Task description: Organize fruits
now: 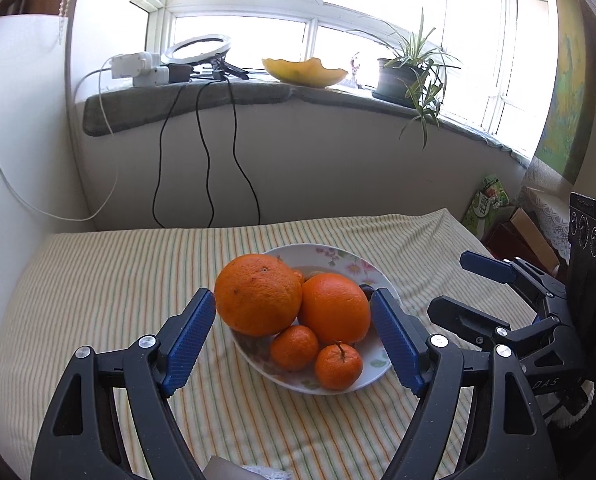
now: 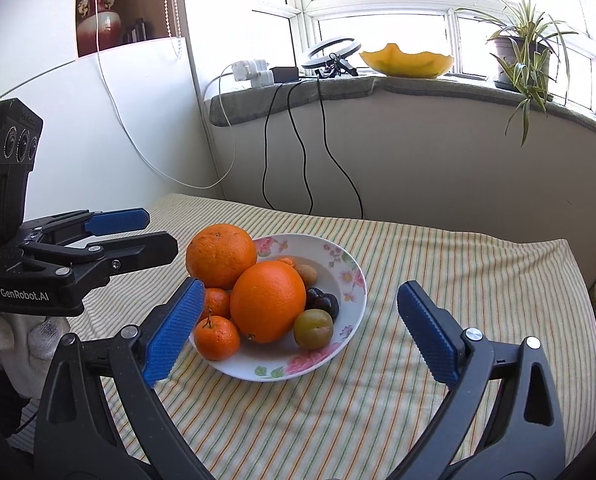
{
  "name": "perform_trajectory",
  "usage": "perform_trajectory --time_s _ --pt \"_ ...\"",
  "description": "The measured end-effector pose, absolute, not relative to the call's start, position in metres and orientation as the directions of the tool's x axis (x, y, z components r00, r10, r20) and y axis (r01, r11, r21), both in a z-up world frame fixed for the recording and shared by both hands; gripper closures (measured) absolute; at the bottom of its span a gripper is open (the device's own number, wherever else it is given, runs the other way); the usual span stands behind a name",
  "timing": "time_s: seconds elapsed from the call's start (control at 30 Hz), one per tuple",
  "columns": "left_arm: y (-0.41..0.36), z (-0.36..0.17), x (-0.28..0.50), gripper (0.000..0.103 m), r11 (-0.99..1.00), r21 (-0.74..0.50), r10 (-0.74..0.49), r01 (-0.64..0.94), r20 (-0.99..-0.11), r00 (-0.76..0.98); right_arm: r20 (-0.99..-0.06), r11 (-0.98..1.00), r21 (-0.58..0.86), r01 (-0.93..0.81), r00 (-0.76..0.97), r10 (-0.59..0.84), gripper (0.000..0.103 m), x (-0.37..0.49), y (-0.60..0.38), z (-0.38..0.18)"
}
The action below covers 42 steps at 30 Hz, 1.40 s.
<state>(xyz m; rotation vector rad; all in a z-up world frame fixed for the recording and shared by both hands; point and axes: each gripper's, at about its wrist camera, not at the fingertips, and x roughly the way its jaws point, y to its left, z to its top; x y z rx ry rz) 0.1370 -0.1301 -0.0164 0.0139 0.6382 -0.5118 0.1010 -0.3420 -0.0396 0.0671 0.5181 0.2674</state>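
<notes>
Floral plate [image 2: 349,276] sits mid tabletop on the striped cloth [image 2: 437,280], piled with fruit. Contents: two big oranges, the rear orange [image 2: 220,255] leaning on the front orange [image 2: 268,301], touching; two mandarins at the near-left rim, stemmed mandarin [image 2: 217,337] with stem up, second mandarin [image 2: 216,302] tucked behind it under the rear orange. Right of the front orange: a green plum [image 2: 313,329], dark plums [image 2: 322,302] behind it, a small brownish fruit [image 2: 307,274] further back, type unclear. Front orange is slightly oval, long axis roughly upright. Left gripper [image 1: 294,336] hovers just short of the plate, jaws well open and empty, the pile framed between the blue pads. Right gripper [image 2: 298,328] also wide open, nothing held, left pad just beside the mandarins, right pad off the plate over cloth. No pad visibly touches fruit. Windowsill [image 2: 337,88] behind holds a yellow bowl [image 2: 407,62] and a potted plant [image 2: 521,52].
</notes>
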Motion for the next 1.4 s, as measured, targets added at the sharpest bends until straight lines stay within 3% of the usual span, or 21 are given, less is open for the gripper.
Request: perform_trajectory --time_s 0.5,0.83,1.4 --pt "-0.112 -0.05 0.128 0.023 0.937 -0.087 -0.33 0.339 -0.541 0.773 -0.449 0.964 0.223 -0.147 0.862 0.235 0.003 0.091 -0.368 -0.073" --pt "-0.108 -0.055 0.123 0.023 0.95 -0.061 -0.297 0.306 -0.477 0.827 -0.437 0.98 0.166 -0.11 0.883 0.173 0.003 0.088 -0.363 -0.074" --pt "-0.108 -0.067 0.128 0.023 0.952 -0.06 -0.293 0.301 -0.475 0.83 -0.466 0.983 0.166 -0.081 0.872 0.151 0.003 0.095 -0.366 -0.078"
